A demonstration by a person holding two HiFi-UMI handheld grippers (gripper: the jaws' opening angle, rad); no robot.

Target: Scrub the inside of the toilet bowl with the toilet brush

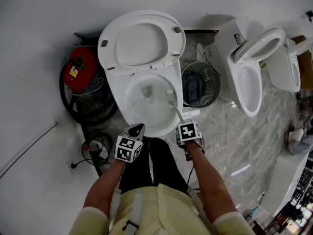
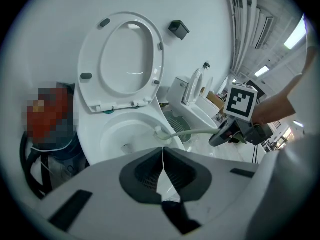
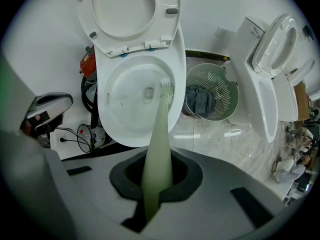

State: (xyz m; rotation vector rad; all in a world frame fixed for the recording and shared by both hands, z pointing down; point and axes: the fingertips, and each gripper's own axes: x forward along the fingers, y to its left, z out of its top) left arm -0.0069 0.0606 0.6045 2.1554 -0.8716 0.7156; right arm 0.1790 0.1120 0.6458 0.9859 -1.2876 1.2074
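A white toilet (image 1: 128, 104) stands open with its seat and lid (image 1: 142, 40) raised against the wall. My right gripper (image 1: 185, 131) is shut on the pale green handle of the toilet brush (image 3: 159, 134). The brush head (image 1: 170, 96) rests against the bowl's inner right wall, near the rim (image 3: 165, 86). My left gripper (image 1: 135, 131) hangs over the bowl's front left rim, shut with nothing between its jaws. In the left gripper view the brush (image 2: 192, 132) runs from the right gripper (image 2: 220, 136) into the bowl (image 2: 120, 134).
A mesh waste basket (image 1: 200, 83) with dark cloth stands right of the toilet. A red vacuum with black hose (image 1: 80, 72) sits at the left by the wall. Further toilets (image 1: 249, 67) line the right. A cable and socket (image 1: 90, 153) lie on the floor.
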